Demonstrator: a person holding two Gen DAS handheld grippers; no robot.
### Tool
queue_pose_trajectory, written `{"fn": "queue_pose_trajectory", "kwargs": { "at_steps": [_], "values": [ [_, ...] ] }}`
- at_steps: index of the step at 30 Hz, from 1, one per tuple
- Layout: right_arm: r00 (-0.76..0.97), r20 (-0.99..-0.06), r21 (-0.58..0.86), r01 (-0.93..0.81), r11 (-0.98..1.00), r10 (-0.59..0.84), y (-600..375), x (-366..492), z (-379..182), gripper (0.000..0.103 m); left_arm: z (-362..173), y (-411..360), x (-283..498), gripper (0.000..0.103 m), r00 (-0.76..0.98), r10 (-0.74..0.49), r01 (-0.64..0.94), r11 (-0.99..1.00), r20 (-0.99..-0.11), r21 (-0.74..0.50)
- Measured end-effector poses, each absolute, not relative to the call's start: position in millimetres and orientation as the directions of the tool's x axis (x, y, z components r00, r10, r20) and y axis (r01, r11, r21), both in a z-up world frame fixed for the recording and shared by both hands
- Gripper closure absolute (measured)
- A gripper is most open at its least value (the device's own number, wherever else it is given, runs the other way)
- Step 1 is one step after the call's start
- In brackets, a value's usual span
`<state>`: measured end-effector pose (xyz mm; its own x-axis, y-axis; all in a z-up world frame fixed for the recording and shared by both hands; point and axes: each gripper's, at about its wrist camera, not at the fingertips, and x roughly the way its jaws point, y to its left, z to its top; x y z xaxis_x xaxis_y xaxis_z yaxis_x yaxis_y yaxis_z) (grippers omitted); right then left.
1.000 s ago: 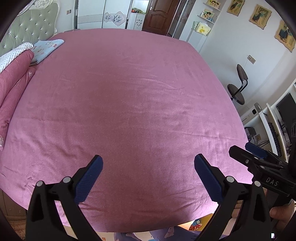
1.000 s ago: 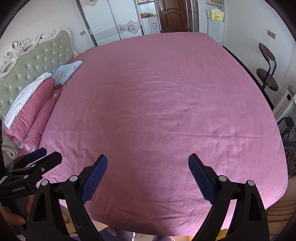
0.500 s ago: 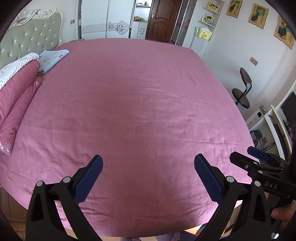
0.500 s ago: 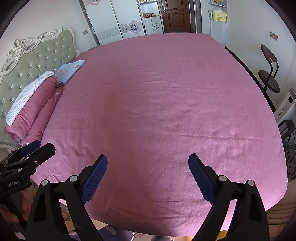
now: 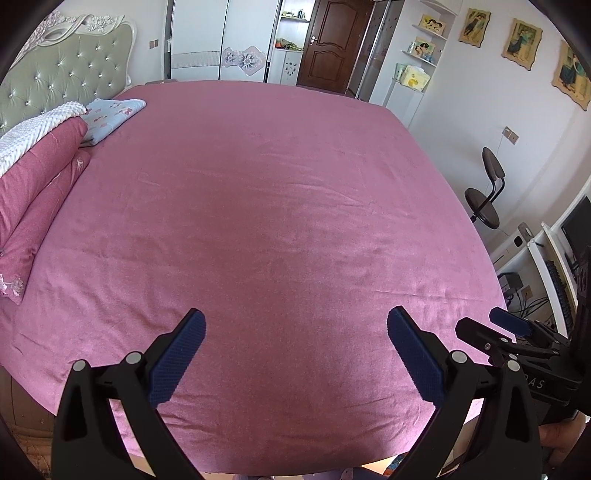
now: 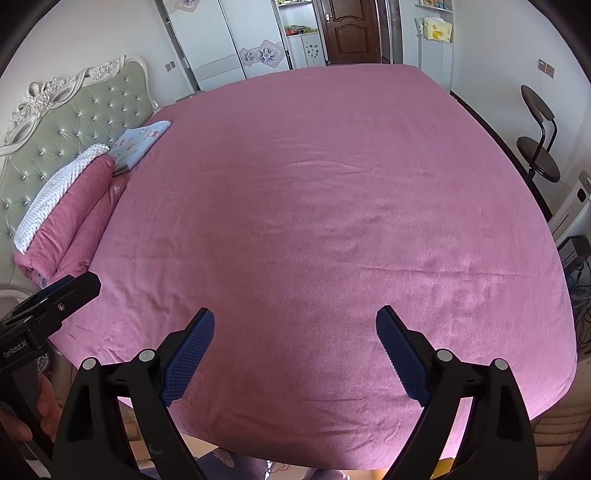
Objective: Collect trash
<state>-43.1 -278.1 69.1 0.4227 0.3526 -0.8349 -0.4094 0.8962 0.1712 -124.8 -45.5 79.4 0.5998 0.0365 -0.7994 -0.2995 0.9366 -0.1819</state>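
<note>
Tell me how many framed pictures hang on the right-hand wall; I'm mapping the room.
3, in the left wrist view: one nearest the corner shelves, one in the middle, one at the frame's edge. More may be cut off beyond it.

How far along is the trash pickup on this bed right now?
Done: no trash shows on the pink bedspread, though whether any was already collected can't be told. In hand: nothing; the left gripper and right gripper hang over the bed's near edge, jaws open and empty. Left: finding any trash outside these views.
</note>
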Motion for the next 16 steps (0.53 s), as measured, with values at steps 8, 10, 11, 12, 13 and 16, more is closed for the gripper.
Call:
{"fn": "queue_pose_trajectory", "kwargs": {
  "at_steps": [8, 10, 11, 12, 13, 16],
  "values": [
    [0.423, -0.834, 0.175, -0.406, 0.897, 0.354, -278.7, -43.7, 68.2, 0.017, 76.2, -36.8, -128.8, 0.004, 0.577, 0.043, -0.344, 0.918, -0.816, -0.195],
    [0.421, -0.834, 0.177, -0.407, 0.896, 0.356, -278.1, -43.6, 68.1, 0.017, 76.2, -36.2, -129.5, 0.004, 0.572, 0.044, -0.347, 0.918, -0.819, -0.193],
    [0.42, -0.834, 0.177, -0.408, 0.896, 0.357, -278.1, -43.7, 67.8, 0.017, 76.6, -36.7, -128.8, 0.004, 0.568, 0.047, -0.348, 0.919, -0.821, -0.187],
    [0.419, -0.834, 0.179, -0.41, 0.894, 0.359, -278.4, -43.5, 67.4, 0.017, 76.9, -37.0, -129.2, 0.004, 0.567, 0.052, -0.348, 0.919, -0.822, -0.183],
    [0.417, -0.835, 0.179, -0.411, 0.894, 0.359, -278.0, -43.4, 67.1, 0.017, 77.4, -37.4, -129.4, 0.004, 0.57, 0.048, -0.344, 0.92, -0.821, -0.186],
    [0.414, -0.836, 0.18, -0.414, 0.892, 0.361, -277.3, -43.5, 66.8, 0.017, 78.2, -38.2, -129.7, 0.004, 0.571, 0.041, -0.346, 0.918, -0.82, -0.195]
  ]
}}
